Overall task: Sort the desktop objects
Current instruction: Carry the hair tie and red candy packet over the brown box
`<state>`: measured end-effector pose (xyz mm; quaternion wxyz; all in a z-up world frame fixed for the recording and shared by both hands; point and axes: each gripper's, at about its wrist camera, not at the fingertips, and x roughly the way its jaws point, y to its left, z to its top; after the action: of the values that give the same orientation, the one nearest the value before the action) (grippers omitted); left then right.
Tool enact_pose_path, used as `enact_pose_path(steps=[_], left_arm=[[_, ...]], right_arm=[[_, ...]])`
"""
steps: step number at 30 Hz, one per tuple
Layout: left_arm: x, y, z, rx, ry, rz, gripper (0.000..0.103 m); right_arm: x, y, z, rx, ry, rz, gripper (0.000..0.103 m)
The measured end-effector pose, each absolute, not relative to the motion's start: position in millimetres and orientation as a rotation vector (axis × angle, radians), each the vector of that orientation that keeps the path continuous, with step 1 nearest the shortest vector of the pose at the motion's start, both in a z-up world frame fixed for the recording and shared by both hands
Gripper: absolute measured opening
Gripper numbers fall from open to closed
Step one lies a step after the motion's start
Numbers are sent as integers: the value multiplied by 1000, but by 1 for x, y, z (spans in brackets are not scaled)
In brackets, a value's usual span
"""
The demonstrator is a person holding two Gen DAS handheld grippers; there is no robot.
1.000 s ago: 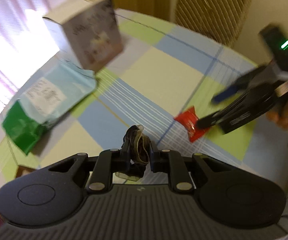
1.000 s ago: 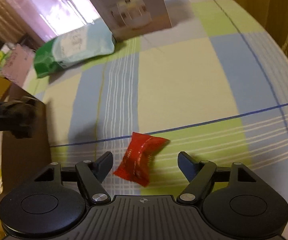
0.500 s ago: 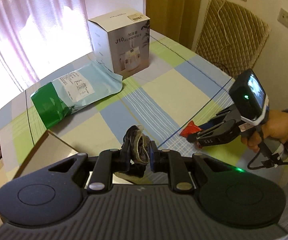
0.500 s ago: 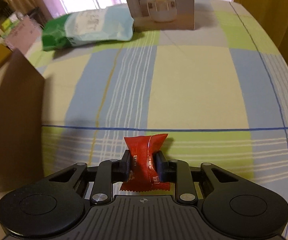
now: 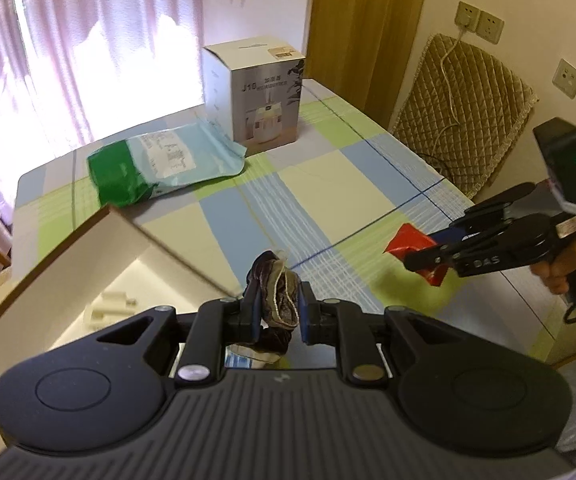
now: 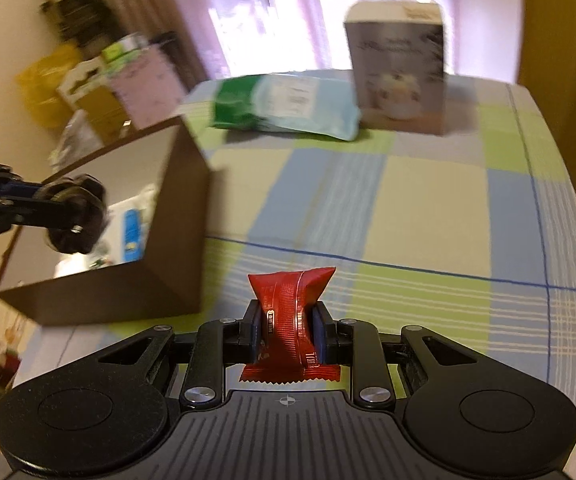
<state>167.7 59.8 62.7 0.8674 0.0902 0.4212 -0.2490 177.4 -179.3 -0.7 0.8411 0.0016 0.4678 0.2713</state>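
My left gripper [image 5: 278, 306] is shut on a dark brown fabric scrunchie [image 5: 278, 300] and holds it over the near corner of an open cardboard box [image 5: 168, 240]. It also shows in the right wrist view [image 6: 74, 216], above the box [image 6: 176, 240]. My right gripper [image 6: 288, 330] is shut on a red snack packet [image 6: 288, 320] and holds it above the checked tablecloth. In the left wrist view the right gripper [image 5: 419, 252] and the packet [image 5: 409, 242] are at the right, off the table.
A grey-white product box [image 5: 258, 96] stands at the far end of the table [image 5: 347, 184]. A green and pale-blue pouch [image 5: 164, 164] lies left of it. The cardboard box holds a few small items [image 5: 110, 306]. A quilted chair back [image 5: 463, 116] is right of the table.
The right gripper closed on the red packet and lifted it off the cloth. The left gripper carried the scrunchie back and up to over the cardboard box.
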Motion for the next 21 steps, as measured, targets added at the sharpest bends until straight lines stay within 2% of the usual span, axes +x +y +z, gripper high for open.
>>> enact_pose_path(steps=[21], left_arm=[[49, 161, 50, 68, 930, -233, 14]], right_arm=[[110, -70, -1, -134, 996, 859, 28]])
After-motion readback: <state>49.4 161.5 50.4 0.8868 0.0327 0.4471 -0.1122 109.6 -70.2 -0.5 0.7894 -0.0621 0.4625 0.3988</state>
